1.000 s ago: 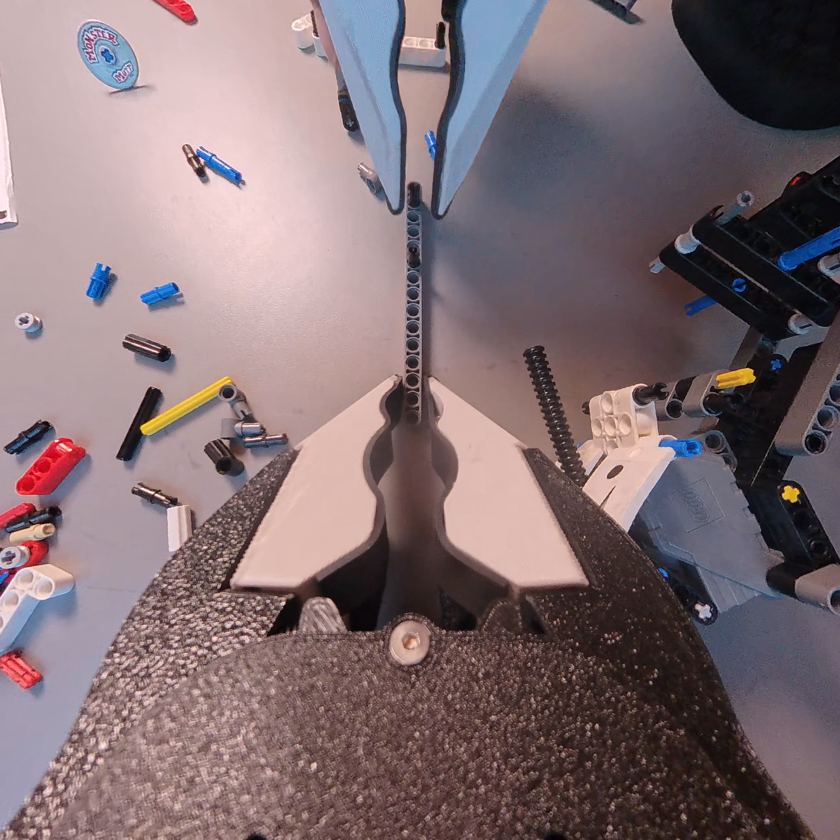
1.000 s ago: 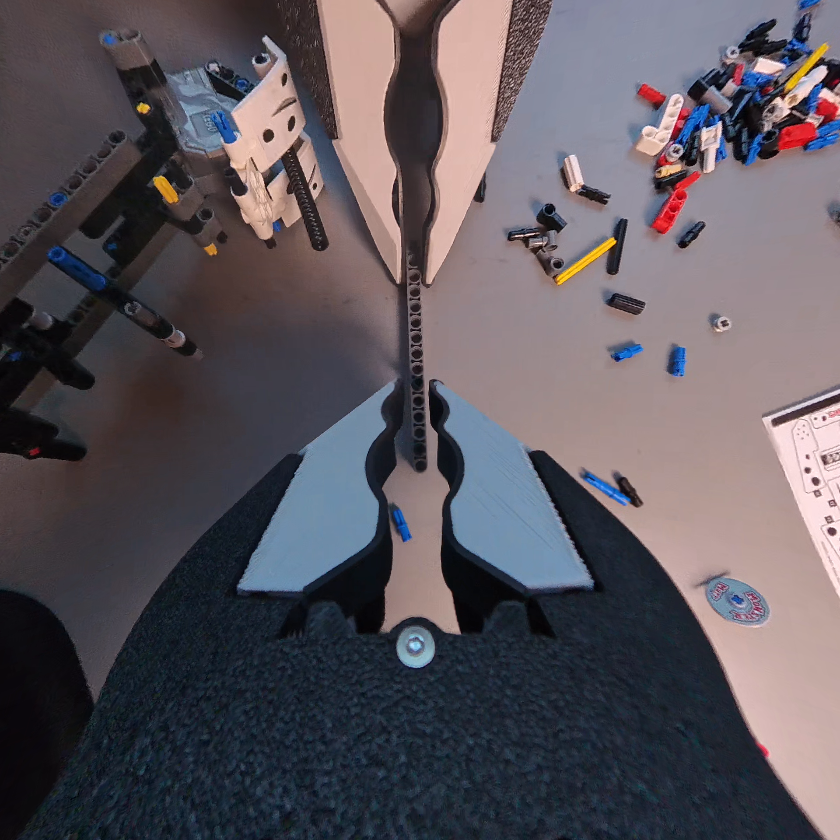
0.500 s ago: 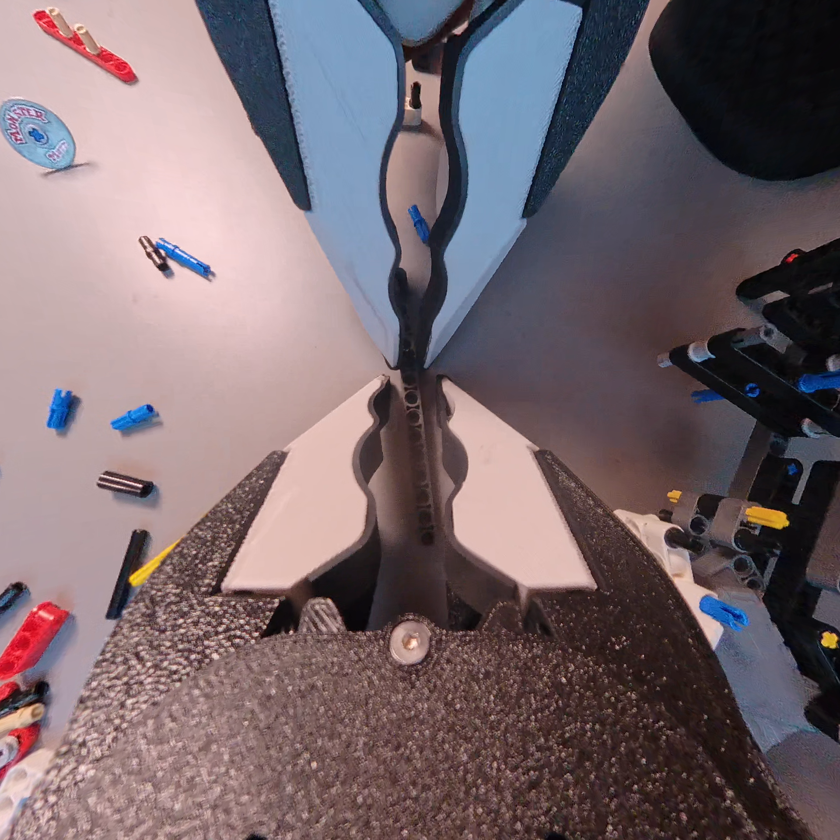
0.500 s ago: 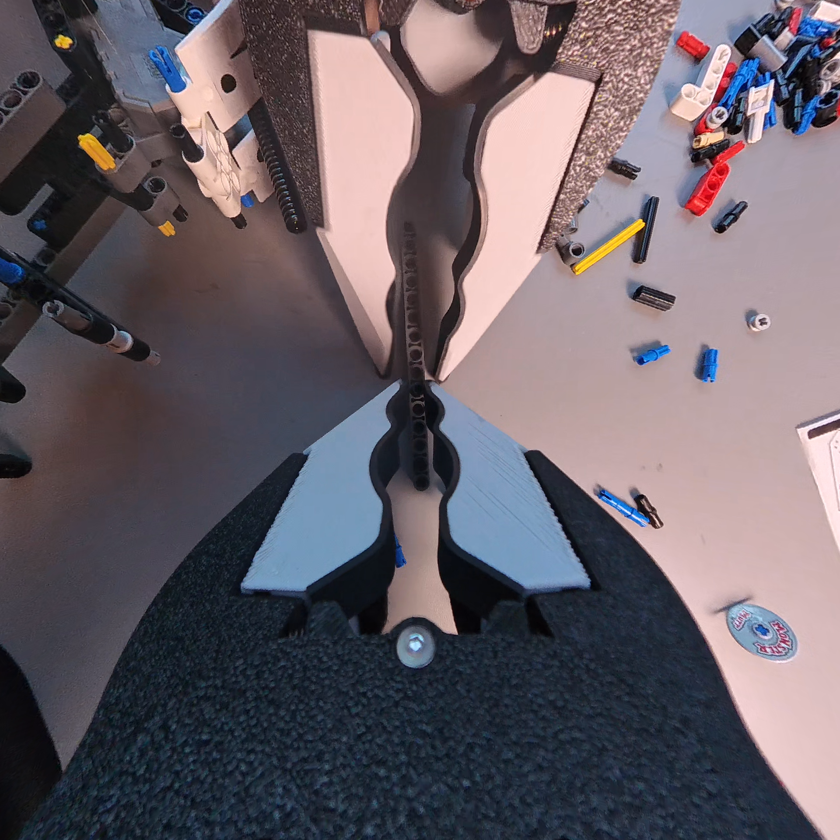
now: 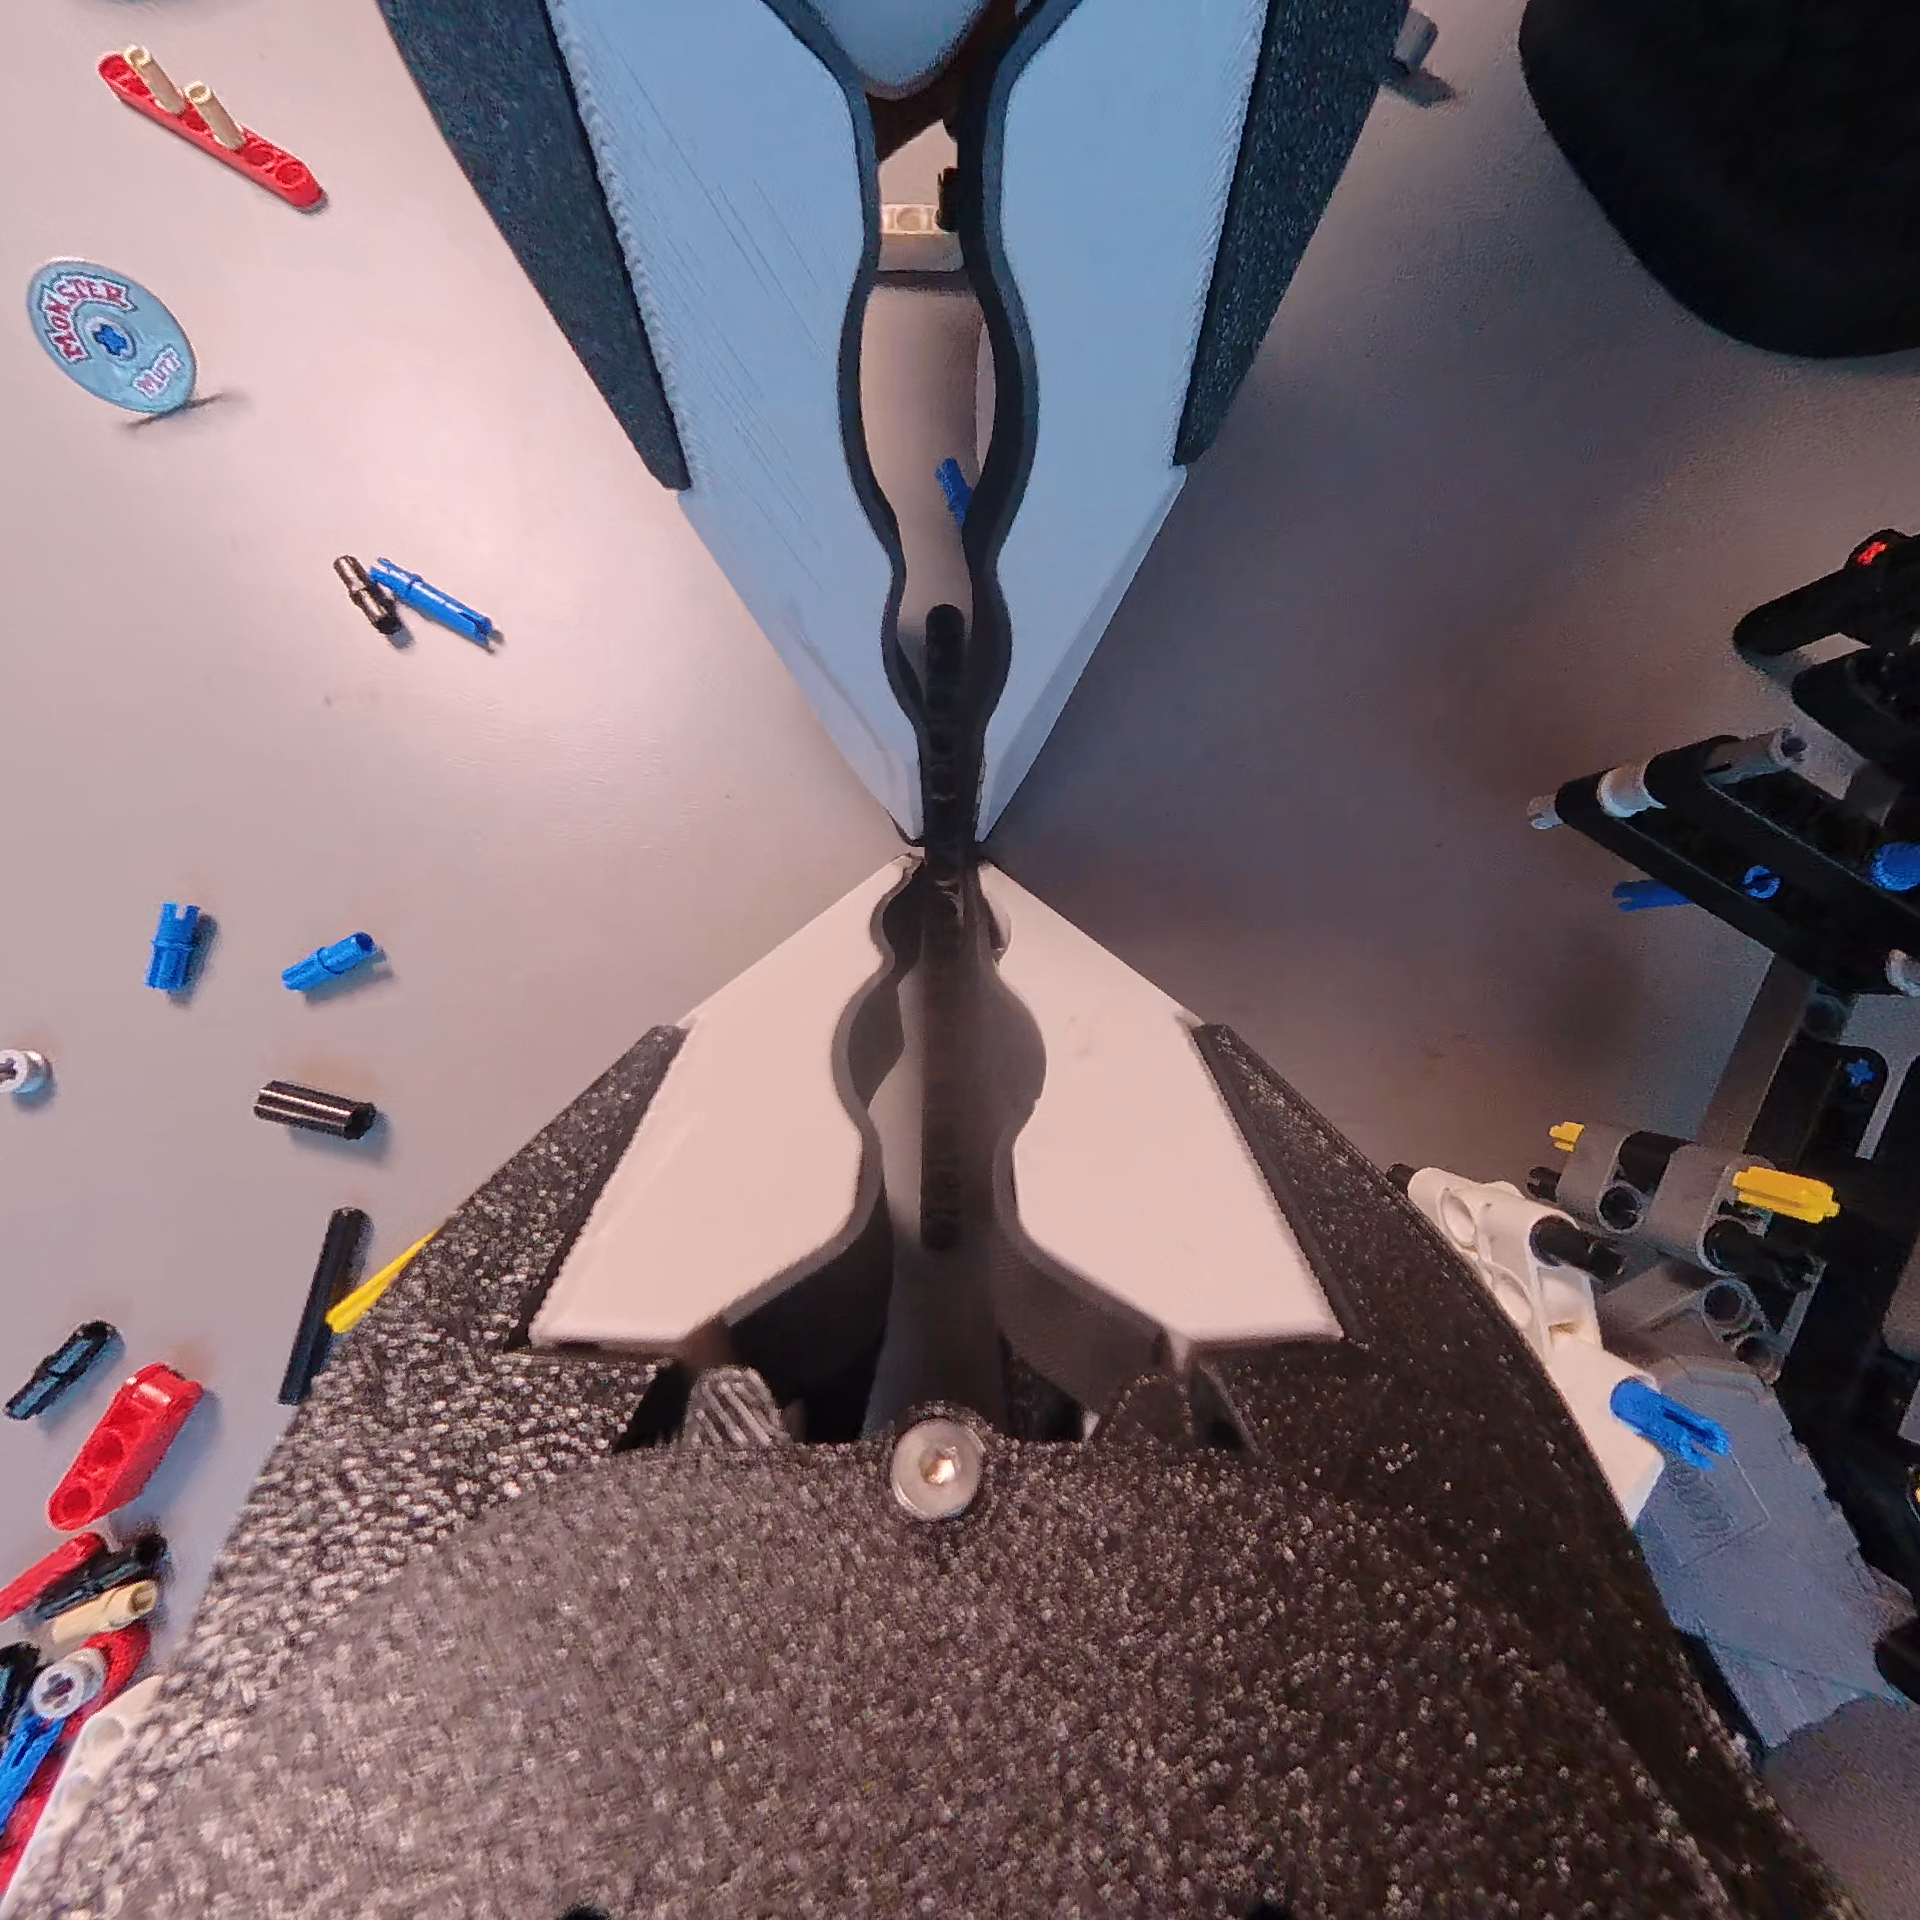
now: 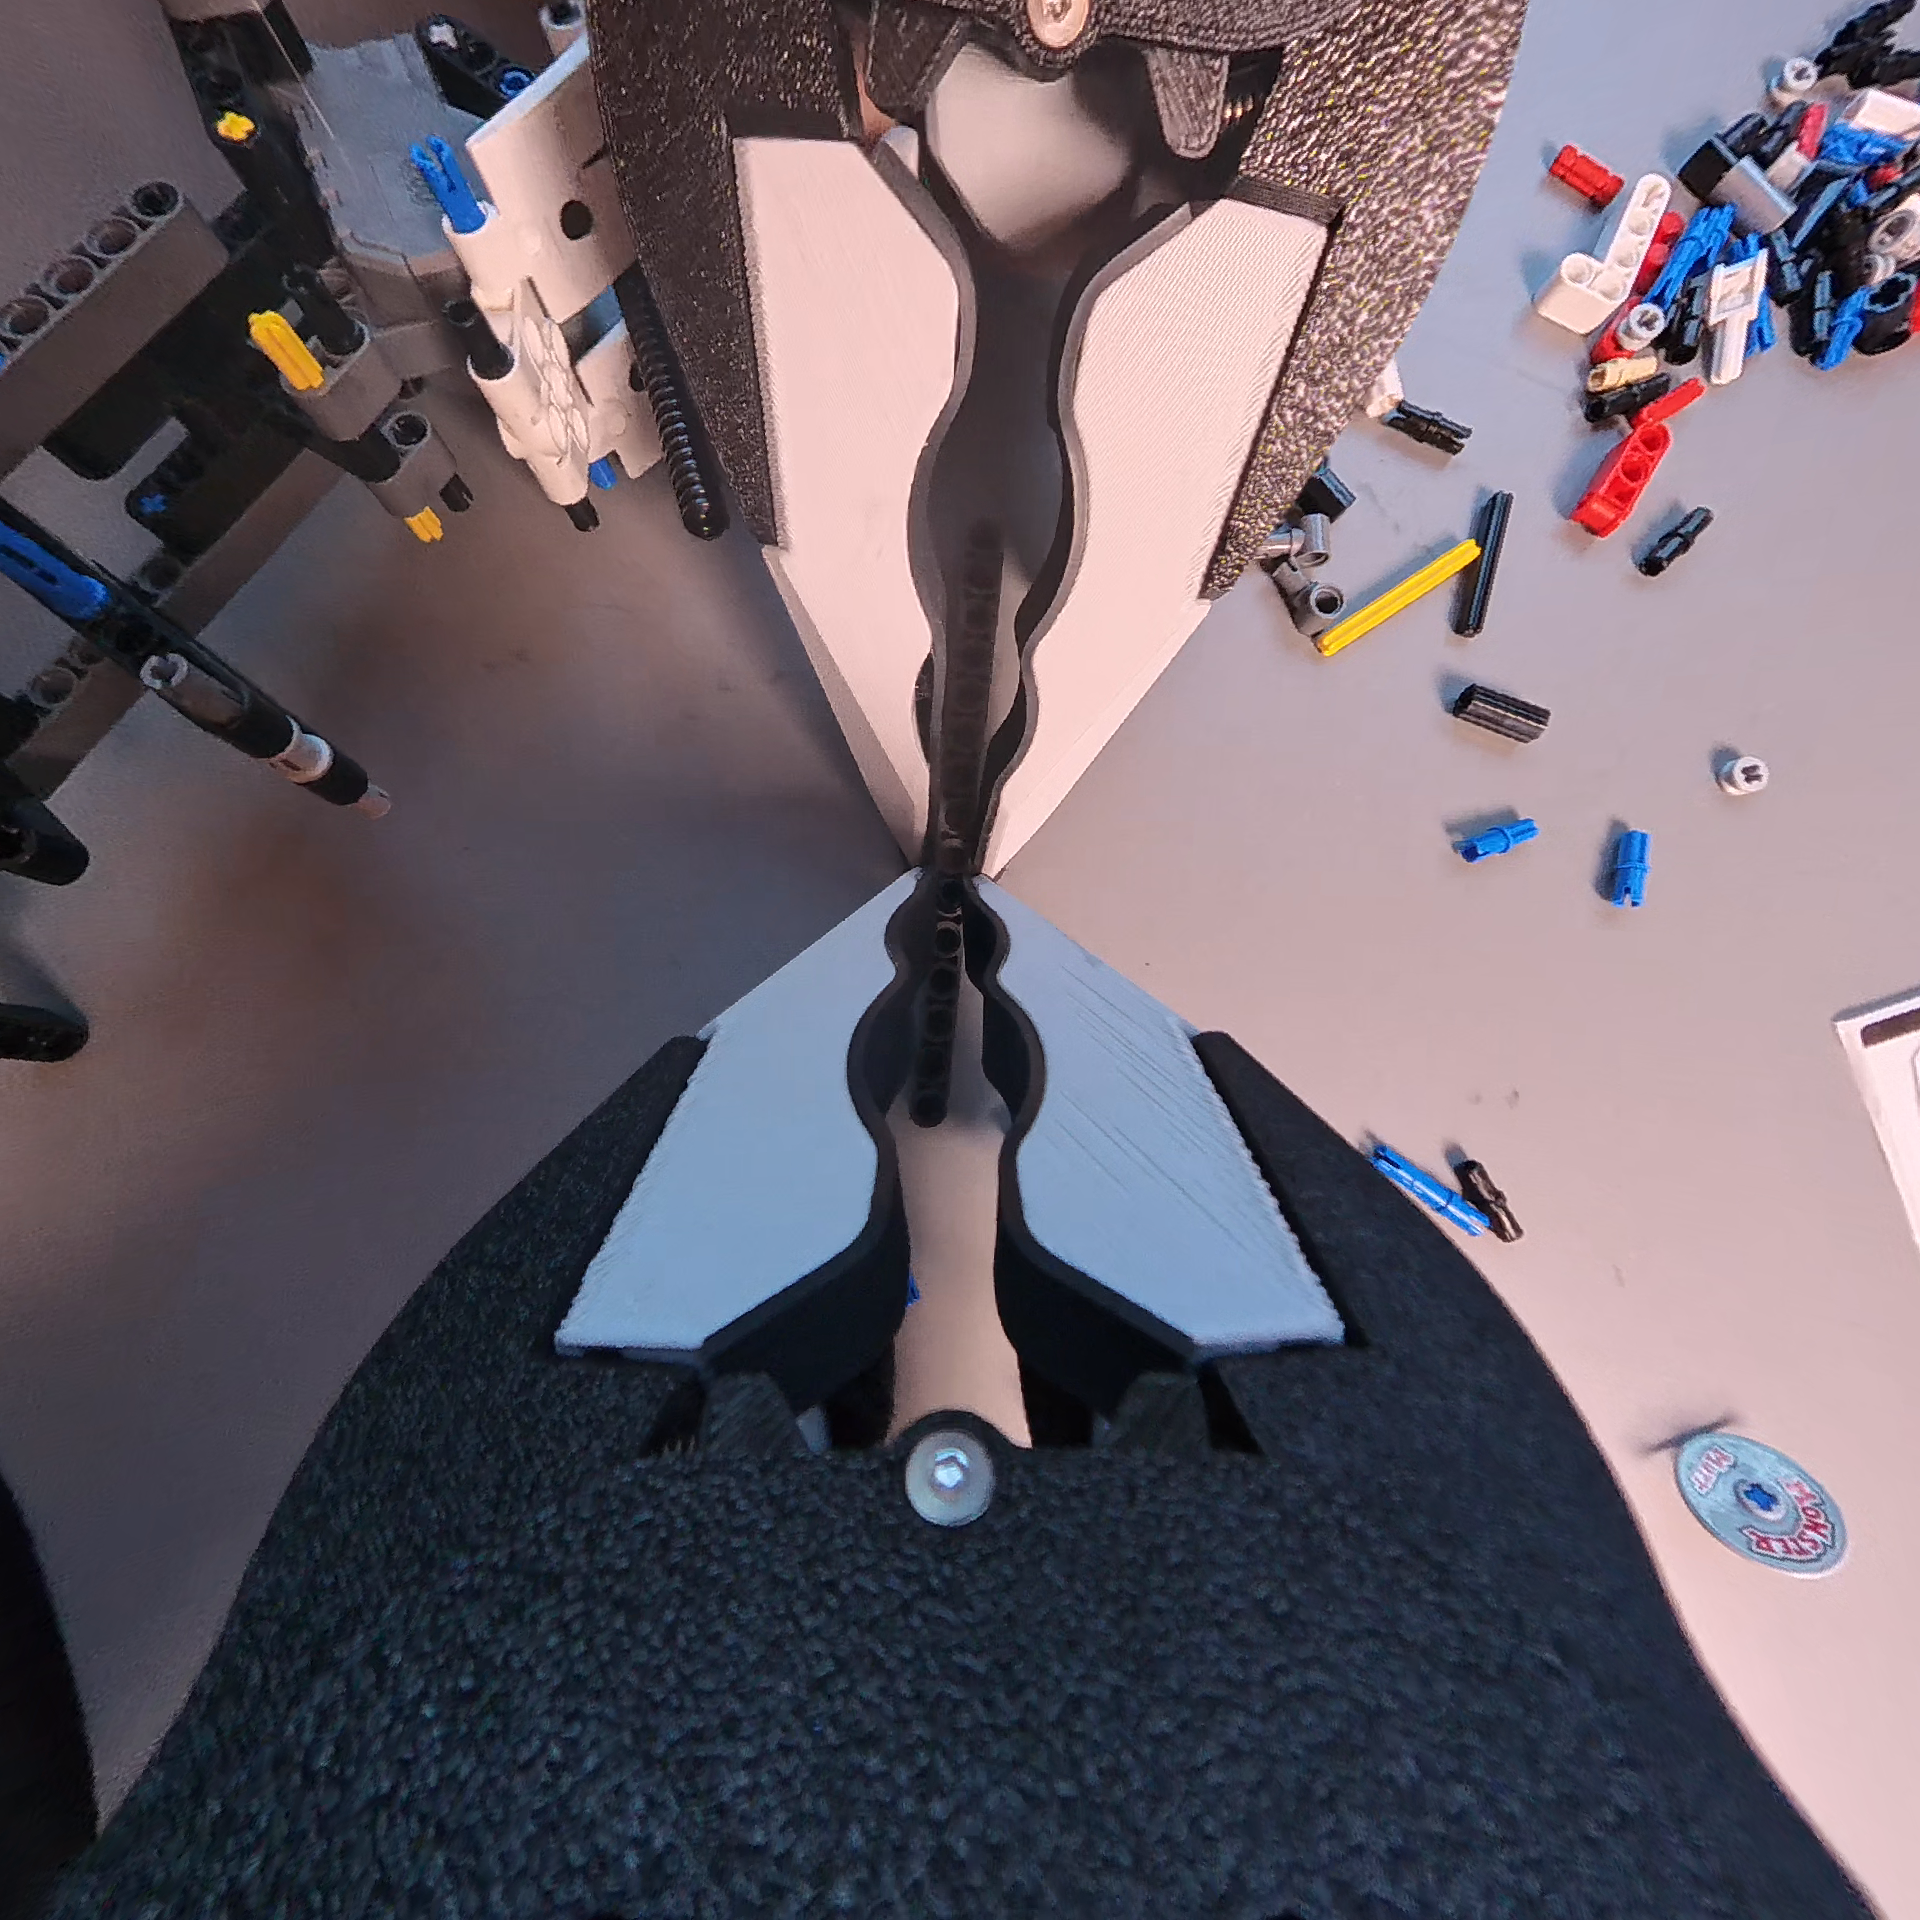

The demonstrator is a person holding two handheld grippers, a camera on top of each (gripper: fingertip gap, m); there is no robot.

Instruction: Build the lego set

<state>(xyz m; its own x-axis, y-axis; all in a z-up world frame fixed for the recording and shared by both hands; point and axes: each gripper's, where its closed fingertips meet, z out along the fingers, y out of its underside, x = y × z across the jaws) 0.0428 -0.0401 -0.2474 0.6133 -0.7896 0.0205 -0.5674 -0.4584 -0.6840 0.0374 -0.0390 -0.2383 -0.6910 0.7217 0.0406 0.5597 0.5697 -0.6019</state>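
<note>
A long black lego beam with holes (image 5: 943, 1091) runs between both grippers above the grey table. My left gripper (image 5: 943, 871) is shut on it, with the beam reaching back between its fingers. My right gripper (image 6: 948, 883) is also shut on the beam (image 6: 940, 1029). The two grippers face each other, almost tip to tip. The right one shows at the top of the left wrist view (image 5: 943, 831), the left one at the top of the right wrist view (image 6: 951, 854). The partly built black, grey and white model (image 5: 1714, 1247) stands beside them.
The model also shows in the right wrist view (image 6: 343, 343). A pile of loose red, blue, black and white parts (image 6: 1766, 208) lies on the table. Scattered pins, a yellow axle (image 6: 1397, 597), a round printed disc (image 5: 109, 338) and an instruction sheet (image 6: 1891, 1091) lie around. My two grippers' fingertips are within a few centimetres of each other.
The grippers have moved toward each other along the beam, from holding its ends to nearly touching tips. The beam now sits deep between both pairs of fingers, and the left fingers have closed tighter.
</note>
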